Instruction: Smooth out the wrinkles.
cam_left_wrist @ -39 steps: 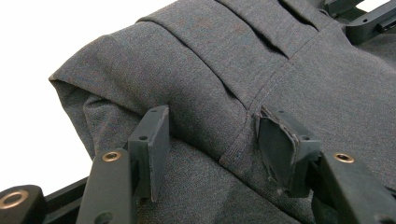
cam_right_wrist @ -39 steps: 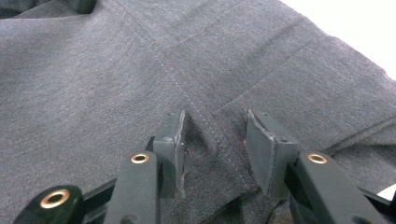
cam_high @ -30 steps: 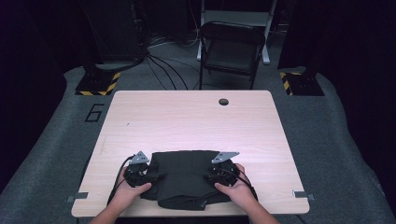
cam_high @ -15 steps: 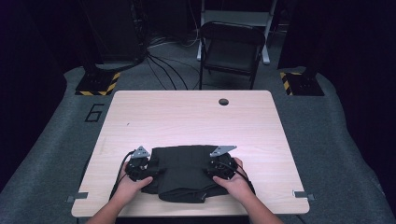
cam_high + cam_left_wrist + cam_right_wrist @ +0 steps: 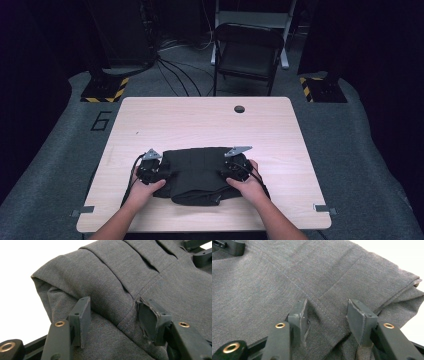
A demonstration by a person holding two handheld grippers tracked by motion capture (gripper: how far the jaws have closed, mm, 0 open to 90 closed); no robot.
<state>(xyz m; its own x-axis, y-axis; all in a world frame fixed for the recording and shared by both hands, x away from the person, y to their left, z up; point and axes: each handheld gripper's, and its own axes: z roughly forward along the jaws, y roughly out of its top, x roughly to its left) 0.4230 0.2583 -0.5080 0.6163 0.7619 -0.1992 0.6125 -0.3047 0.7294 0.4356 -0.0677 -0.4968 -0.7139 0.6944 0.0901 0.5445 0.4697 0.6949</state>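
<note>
while the folded dark grey garment lies near the front edge of the light wooden table, the left gripper sits at its left end, jaws spread over a thick fold with the cloth between the pads but not pinched. on the other end the right gripper has just been opening, its pads apart over a seam, gripping nothing. both seem placed to square up or press the bundle flat.
</note>
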